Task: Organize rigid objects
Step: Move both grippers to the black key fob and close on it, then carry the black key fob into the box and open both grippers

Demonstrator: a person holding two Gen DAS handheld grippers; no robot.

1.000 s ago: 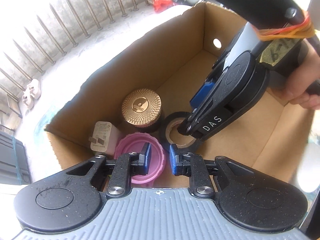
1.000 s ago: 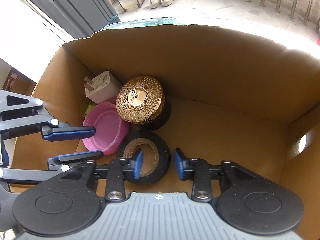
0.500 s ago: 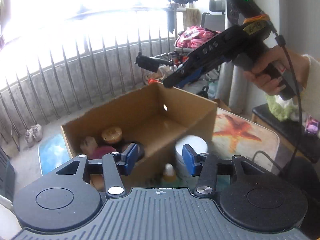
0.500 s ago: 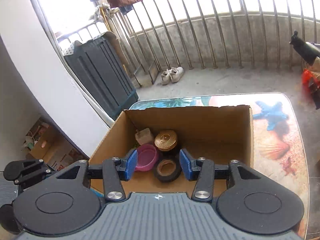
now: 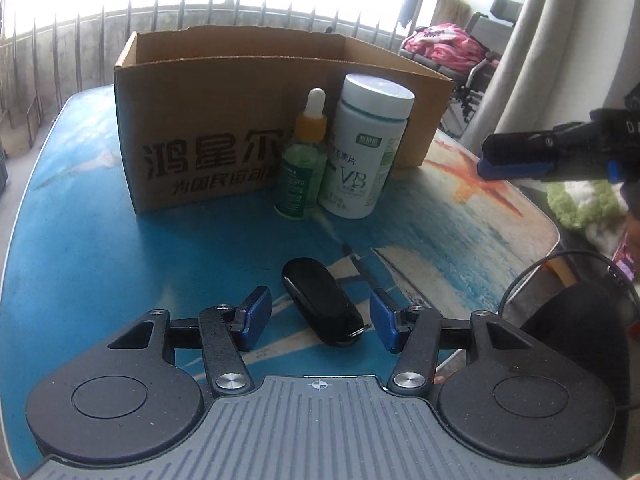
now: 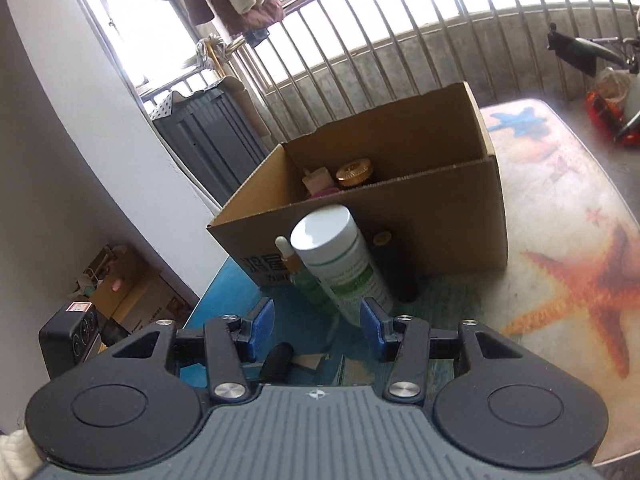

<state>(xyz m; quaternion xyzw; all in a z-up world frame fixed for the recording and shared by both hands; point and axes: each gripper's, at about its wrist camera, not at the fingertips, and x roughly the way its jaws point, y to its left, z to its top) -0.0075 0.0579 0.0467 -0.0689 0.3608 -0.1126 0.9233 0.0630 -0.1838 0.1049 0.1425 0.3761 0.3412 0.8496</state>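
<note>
A cardboard box [image 5: 224, 120] stands on the sea-print table [image 5: 100, 264]. In front of it stand a green dropper bottle [image 5: 302, 168] and a white vitamin bottle [image 5: 364, 152]. A black key fob [image 5: 320, 300] lies on the table, between the fingers of my open left gripper [image 5: 320, 320]. My right gripper [image 6: 316, 332] is open and empty, low over the table, facing the white bottle [image 6: 340, 260] and dropper bottle [image 6: 292, 268]. The box [image 6: 440, 216] holds a gold-lidded jar [image 6: 354, 172], a white charger [image 6: 316, 180] and a pink lid [image 6: 324, 193]. The right gripper also shows in the left wrist view [image 5: 516, 156].
A small dark bottle [image 6: 404, 280] stands behind the white bottle against the box. A balcony railing [image 6: 360, 40] runs behind the table. A dark cabinet [image 6: 208, 128] stands to the left. A cable [image 5: 560, 272] hangs off the table's right edge.
Both grippers have pulled out of the box and back and down to table level. The left gripper has opened wider and now straddles the key fob.
</note>
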